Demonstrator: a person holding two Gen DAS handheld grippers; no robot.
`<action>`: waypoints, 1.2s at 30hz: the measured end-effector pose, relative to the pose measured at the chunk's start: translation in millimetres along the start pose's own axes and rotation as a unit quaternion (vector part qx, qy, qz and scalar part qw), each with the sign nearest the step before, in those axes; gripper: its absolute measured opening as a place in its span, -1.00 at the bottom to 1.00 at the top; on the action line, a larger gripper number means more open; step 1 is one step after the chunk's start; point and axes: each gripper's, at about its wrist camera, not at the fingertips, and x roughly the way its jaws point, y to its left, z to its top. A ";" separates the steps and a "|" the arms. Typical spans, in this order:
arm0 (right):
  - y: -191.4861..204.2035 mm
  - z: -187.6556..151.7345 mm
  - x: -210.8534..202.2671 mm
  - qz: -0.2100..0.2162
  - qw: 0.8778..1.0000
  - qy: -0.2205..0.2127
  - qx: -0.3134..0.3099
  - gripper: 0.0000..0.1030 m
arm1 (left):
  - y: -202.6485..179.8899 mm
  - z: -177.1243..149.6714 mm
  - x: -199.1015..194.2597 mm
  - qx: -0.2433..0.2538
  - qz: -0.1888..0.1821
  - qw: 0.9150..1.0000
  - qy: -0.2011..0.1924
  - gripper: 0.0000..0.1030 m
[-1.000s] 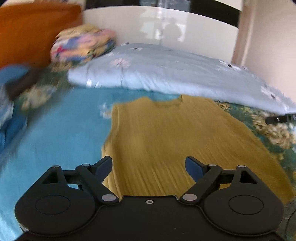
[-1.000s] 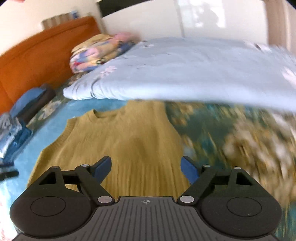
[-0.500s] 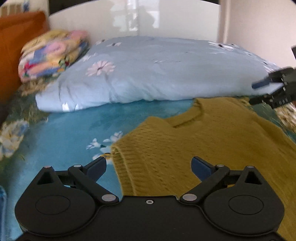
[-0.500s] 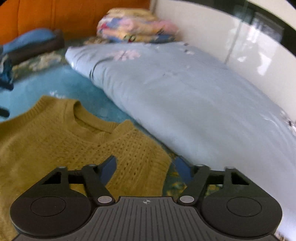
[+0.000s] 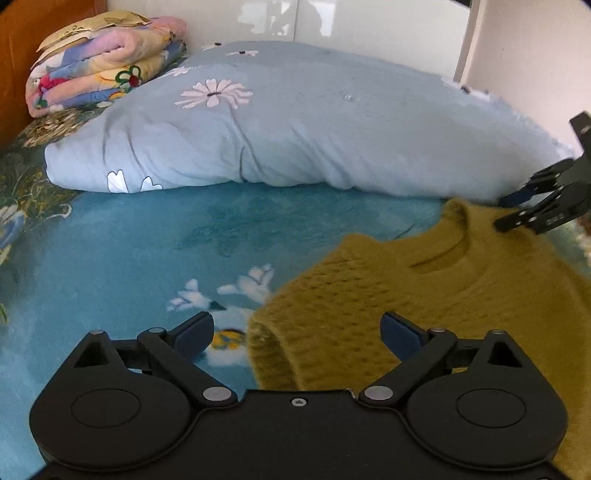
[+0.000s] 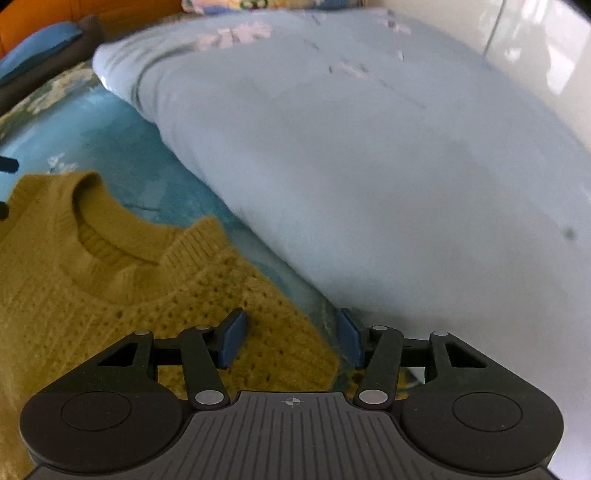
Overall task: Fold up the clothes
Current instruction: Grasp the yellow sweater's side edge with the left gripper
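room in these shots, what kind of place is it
Most likely a bedroom: a sweater lies on a bed's blue floral sheet, beside a pale blue duvet and a folded blanket near an orange headboard.

Coarse knit sweater [image 5: 424,306]; glossy wall [image 5: 332,22]

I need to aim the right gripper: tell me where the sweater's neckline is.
In the right wrist view, the neckline of the mustard sweater lies left of centre, ahead and left of the right gripper, close beside the pale blue duvet.
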 end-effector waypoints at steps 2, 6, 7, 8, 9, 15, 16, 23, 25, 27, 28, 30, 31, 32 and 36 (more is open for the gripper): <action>-0.7 0.4 4.8 0.005 1.000 0.007 0.005 -0.04 | 4.0 1.6 9.5 -0.006 0.001 1.000 0.005 0.77; -1.7 -0.1 6.3 0.020 1.000 0.014 0.014 -0.26 | 3.5 0.1 10.3 -0.016 -0.008 1.000 0.000 0.36; -0.9 -0.7 5.6 0.022 1.000 0.015 0.015 -0.31 | 1.7 -0.4 8.5 -0.015 -0.007 1.000 -0.003 0.07; 0.2 0.1 4.8 0.024 0.999 0.017 0.016 -0.43 | 0.0 -0.9 6.7 -0.014 -0.006 1.000 -0.006 -0.08; 2.4 0.1 4.2 0.023 0.999 0.018 0.016 -0.54 | -1.8 -1.4 4.8 -0.012 -0.005 1.000 -0.009 -0.13; 12.6 2.7 -4.9 -0.004 1.000 0.011 0.025 -0.85 | -12.3 -4.5 -6.2 -0.004 0.001 1.000 -0.026 -0.85; 13.2 3.1 -9.5 -0.008 1.000 0.007 0.028 -0.86 | -14.0 -5.0 -8.1 -0.003 0.003 1.000 -0.029 -0.85; 22.1 -13.6 -57.8 -0.010 0.998 -0.042 0.041 -0.89 | -30.4 -5.2 -66.3 -0.003 -0.002 0.996 -0.092 -0.85; 23.6 -21.8 -80.1 -0.010 0.996 -0.069 0.050 -0.89 | -40.0 -7.4 -90.2 0.004 -0.005 0.993 -0.115 -0.85; 27.3 -33.0 -107.1 -0.009 0.993 -0.101 0.059 -0.89 | -52.5 -13.0 -116.1 0.012 -0.006 0.990 -0.137 -0.85; 28.7 -39.8 -120.4 -0.009 0.991 -0.116 0.065 -0.89 | -58.5 -16.7 -128.7 0.014 -0.008 0.989 -0.146 -0.85; 32.2 -56.3 -147.6 -0.009 0.986 -0.148 0.076 -0.89 | -72.0 -26.6 -155.8 0.019 -0.009 0.986 -0.168 -0.85; 34.4 -66.0 -160.0 -0.011 0.984 -0.162 0.078 -0.89 | -78.1 -32.0 -167.9 0.020 -0.007 0.984 -0.177 -0.85; 36.5 -75.5 -171.9 -0.013 0.981 -0.175 0.080 -0.89 | -84.5 -37.9 -180.3 0.022 -0.006 0.982 -0.186 -0.85; 43.5 -121.9 -220.9 -0.016 0.971 -0.222 0.091 -0.89 | -109.7 -66.1 -225.1 0.024 -0.003 0.976 -0.216 -0.85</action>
